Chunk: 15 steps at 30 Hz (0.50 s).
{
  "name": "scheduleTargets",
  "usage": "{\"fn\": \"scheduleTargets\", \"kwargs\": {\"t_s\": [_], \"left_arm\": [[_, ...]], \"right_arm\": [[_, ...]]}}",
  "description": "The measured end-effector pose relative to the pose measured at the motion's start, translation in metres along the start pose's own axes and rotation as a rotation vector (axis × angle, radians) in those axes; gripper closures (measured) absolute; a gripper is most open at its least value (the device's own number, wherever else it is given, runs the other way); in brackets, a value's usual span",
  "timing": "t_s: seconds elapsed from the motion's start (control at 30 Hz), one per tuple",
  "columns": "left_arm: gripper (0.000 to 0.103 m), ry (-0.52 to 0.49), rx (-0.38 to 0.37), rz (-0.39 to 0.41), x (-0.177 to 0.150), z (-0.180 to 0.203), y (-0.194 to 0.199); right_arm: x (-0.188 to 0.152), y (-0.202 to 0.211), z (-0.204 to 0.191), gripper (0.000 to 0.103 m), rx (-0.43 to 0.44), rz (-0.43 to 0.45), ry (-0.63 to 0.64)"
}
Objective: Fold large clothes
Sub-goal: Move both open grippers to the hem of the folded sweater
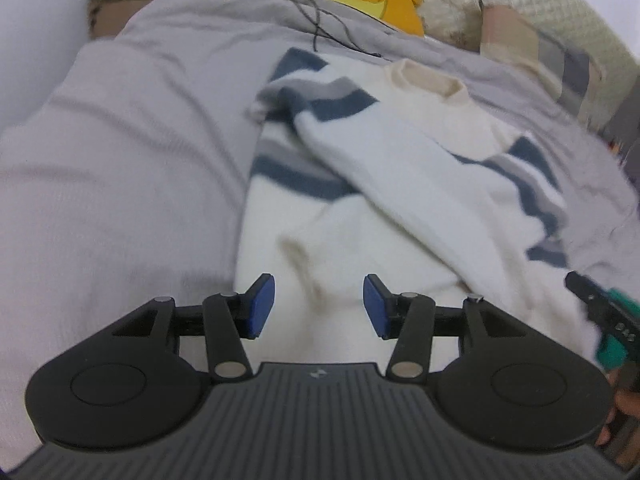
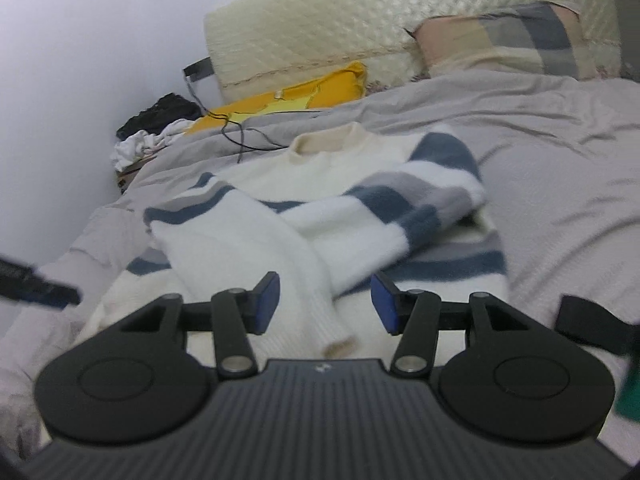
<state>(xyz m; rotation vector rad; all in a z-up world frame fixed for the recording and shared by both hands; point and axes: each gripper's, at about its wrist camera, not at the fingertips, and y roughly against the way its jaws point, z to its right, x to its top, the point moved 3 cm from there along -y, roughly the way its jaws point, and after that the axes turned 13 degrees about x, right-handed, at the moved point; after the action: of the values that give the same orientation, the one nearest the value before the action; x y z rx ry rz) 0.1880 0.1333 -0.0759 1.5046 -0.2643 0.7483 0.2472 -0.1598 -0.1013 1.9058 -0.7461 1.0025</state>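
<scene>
A: Left tool (image 1: 319,306) first. State?
B: Released. Blue pads (image 1: 262,306) stand about half apart, nothing pinched between them. It hangs above the lower white part of the sweater (image 1: 360,184), no contact that I can make out.

A: Right tool (image 2: 324,307)?
B: Same: spread to a middling gap, blue pads (image 2: 267,303) bare, grasping nothing. A ribbed cuff (image 2: 334,334) of one sleeve lies just below and between its fingers; whether a pad brushes it, cannot tell.

A: Where does the sweater sit from each tool?
B: Directly ahead of both. White knit with blue and grey bands, cream collar (image 2: 326,140) at the far end. Both sleeves are folded in across the chest; ahead of the right tool they cross each other.

A: Under it?
B: A grey bedsheet (image 2: 560,160), wrinkled, spreading to either side of both tools.

A: Further out?
B: Beyond the collar, a yellow cloth (image 2: 280,100) with a dark cable (image 2: 240,136) trailing over the sheet. Behind that, a quilted cream headboard (image 2: 360,20). Far right of the right tool, a checked pillow (image 2: 520,40). Far left, a heap of white and black cloth (image 2: 152,132) against the wall.

A: Tools in each other's view?
B: Right tool's edge shows at the right of the left view; picture is blurred there.
</scene>
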Motion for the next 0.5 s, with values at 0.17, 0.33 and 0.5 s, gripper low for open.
{"fn": "scheduleTargets", "kwargs": {"t_s": [0.17, 0.33, 0.5], "left_arm": [[0.048, 0.155, -0.040, -0.029, -0.027, -0.038, 0.006], [0.048, 0.274, -0.049, -0.108, -0.045, -0.064, -0.009], [0.044, 0.308, -0.047, -0.163, -0.055, -0.063, -0.028]], "right_arm": [[-0.001, 0.024, 0.001, 0.050, -0.046, -0.008, -0.021], [-0.021, 0.048, -0.003, 0.050, -0.050, -0.055, -0.075], [-0.034, 0.062, 0.008, 0.050, -0.079, -0.065, -0.182]]}}
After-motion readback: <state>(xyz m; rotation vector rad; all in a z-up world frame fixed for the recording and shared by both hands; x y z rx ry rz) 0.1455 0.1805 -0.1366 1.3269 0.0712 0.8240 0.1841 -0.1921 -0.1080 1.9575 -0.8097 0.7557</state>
